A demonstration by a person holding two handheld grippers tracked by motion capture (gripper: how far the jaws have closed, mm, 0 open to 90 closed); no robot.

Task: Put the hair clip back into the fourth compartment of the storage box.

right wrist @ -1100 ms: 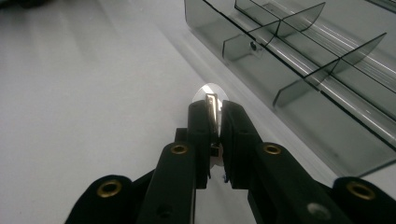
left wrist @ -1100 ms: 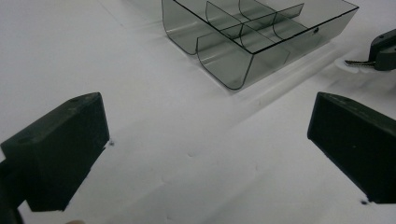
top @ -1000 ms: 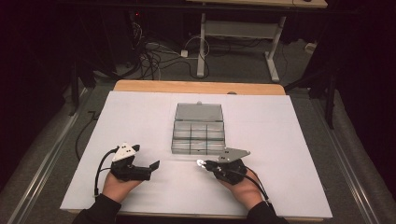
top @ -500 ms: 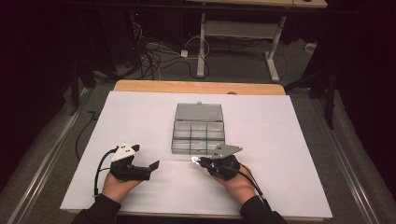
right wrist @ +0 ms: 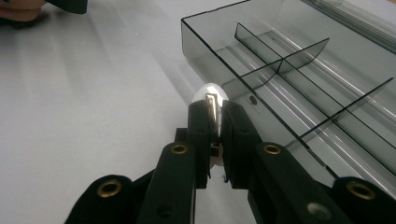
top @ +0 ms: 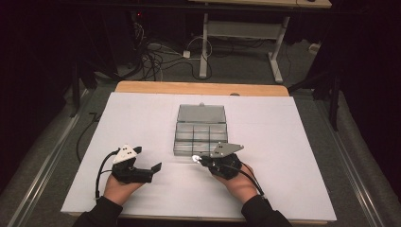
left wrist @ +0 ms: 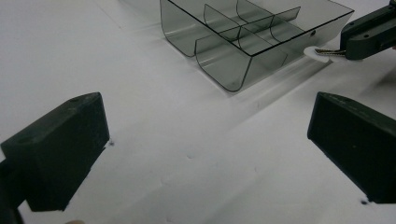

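- Two grippers are in my hands; the right gripper (right wrist: 215, 116) is clamped on a small clip (right wrist: 211, 100), a white rounded tab with a thin metal strip sticking out past the black jaws.
- Since a second ago I have carried that clip up from the open tabletop (top: 142, 118) to the near wall of the box (top: 200, 137); it now hangs just beside that wall, not yet over it. I judge the drop into a near compartment comes next: lift over the rim, then let go.
- My left gripper (top: 150, 170) has not shifted from its spot; its jaws stand wide apart with nothing between them, well left of the box.
- The box is smoky clear plastic, smooth and glossy, with thin straight dividers making small cells and curved lower walls; its lid lies open behind. I see nothing in the cells.
- The tabletop is matt white, with a wood edge at the far side.
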